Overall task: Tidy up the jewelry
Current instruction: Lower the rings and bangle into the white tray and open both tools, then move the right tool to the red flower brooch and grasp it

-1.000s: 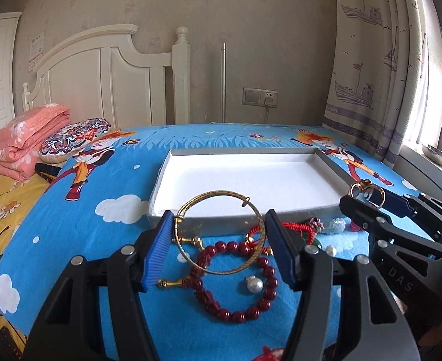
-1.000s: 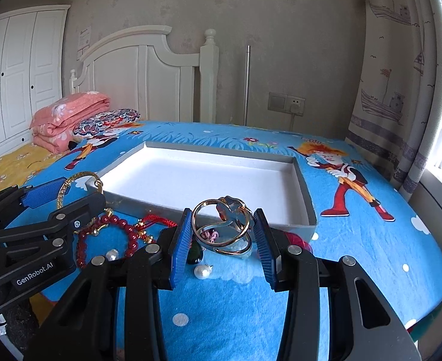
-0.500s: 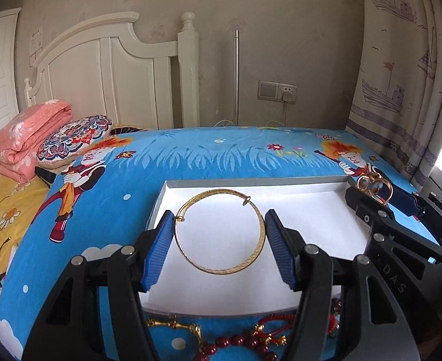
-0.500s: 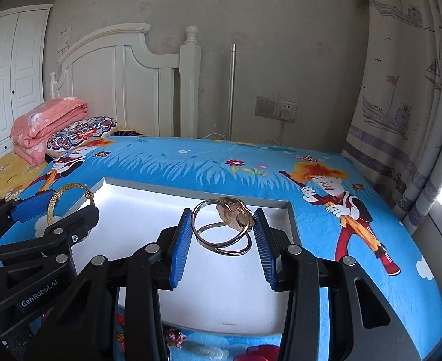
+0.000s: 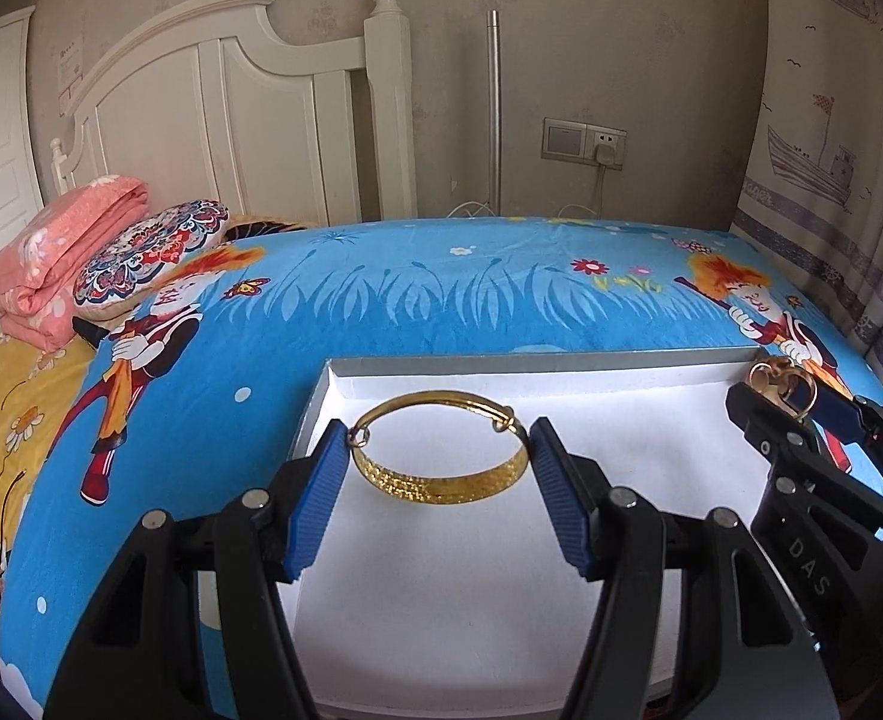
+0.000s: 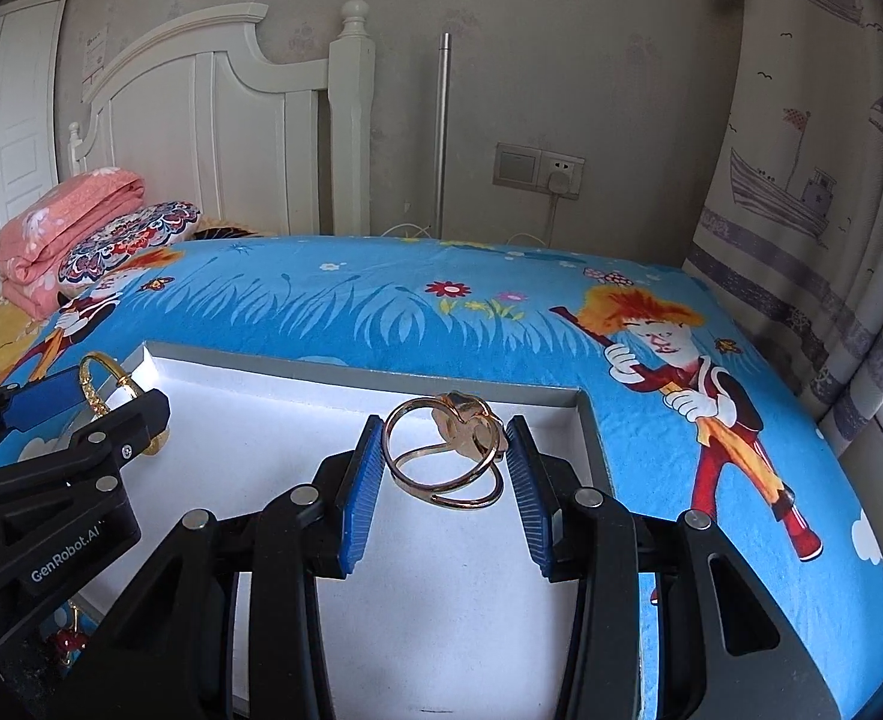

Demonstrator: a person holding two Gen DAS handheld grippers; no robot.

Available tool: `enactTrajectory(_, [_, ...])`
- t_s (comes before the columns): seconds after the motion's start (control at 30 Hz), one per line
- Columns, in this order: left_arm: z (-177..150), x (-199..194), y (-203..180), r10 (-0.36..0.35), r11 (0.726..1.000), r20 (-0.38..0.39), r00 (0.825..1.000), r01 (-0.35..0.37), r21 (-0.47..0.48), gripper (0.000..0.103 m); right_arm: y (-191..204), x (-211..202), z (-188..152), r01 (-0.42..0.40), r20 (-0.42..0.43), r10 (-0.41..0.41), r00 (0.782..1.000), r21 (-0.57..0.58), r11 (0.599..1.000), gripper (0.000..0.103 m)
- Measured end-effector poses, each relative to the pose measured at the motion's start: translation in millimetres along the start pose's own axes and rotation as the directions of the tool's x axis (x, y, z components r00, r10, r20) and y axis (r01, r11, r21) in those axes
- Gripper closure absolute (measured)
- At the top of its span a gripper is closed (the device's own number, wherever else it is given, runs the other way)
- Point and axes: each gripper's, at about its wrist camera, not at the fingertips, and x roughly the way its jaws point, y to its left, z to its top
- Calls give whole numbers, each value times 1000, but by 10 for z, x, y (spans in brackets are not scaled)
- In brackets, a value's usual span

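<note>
Two claws carry jewelry over a white tray (image 5: 345,387) on the bed.

Left claw (image 5: 438,498) grips a gold bangle (image 5: 441,483) above the tray; right claw (image 6: 444,495) pinches a looped bracelet (image 6: 441,462), apparently ready for release inside.

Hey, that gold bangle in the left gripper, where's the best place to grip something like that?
Across its width, as now: the left gripper has one jaw on each outer side of the gold bangle, approached from the near side. The hoop is thin and springy-looking, so opposite rim points likely hold steadier than pinching one edge.
</note>
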Motion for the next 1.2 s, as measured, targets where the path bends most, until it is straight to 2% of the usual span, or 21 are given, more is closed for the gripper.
enactTrajectory(0.07, [-3, 10, 14, 2, 1000, -5, 1000, -2, -13, 41, -13, 0, 6, 3, -1, -3, 1000, 5, 1000, 50])
enactTrajectory(0.13, [1, 4, 25, 16, 1000, 0, 1000, -16, -21, 29, -35, -19, 17, -3, 3, 3, 1000, 13, 1000, 46])
enactTrajectory(0.17, [3, -6, 34, 20, 1000, 5, 1000, -20, -24, 27, -43, -28, 24, -3, 4, 3, 1000, 14, 1000, 44])
enactTrajectory(0.23, [8, -29, 51, 29, 999, 14, 999, -29, -27, 21, -67, -54, 32, -6, 8, 6, 1000, 21, 1000, 42])
enactTrajectory(0.33, [13, -84, 82, 35, 999, 14, 999, -34, -33, 19, -113, -123, 43, -19, 3, 19, 1000, 39, 999, 42])
enactTrajectory(0.5, [-88, -363, 214, 28, 997, 34, 999, -26, -69, 12, -200, -488, -45, -66, 40, 64, 997, 59, 996, 41])
enactTrajectory(0.67, [-436, -781, 307, 16, 995, 92, 996, -7, -98, 10, -293, -901, -392, -96, 74, 90, 993, 76, 992, 36])
enactTrajectory(0.9, [-895, -1265, 204, 8, 999, 172, 985, 1, -50, 5, -280, -1232, -924, -79, 83, 75, 994, 42, 996, 36])
enactTrajectory(1.03, [-1083, -1385, 106, 11, 1000, 191, 982, -8, -16, 5, -312, -1271, -1121, -77, 68, 73, 995, 63, 995, 36])
enactTrajectory(1.2, [-1328, -1382, 12, -7, 1000, 185, 983, 5, 12, 5, -389, -1253, -1161, -58, 65, 52, 997, 94, 994, 36])
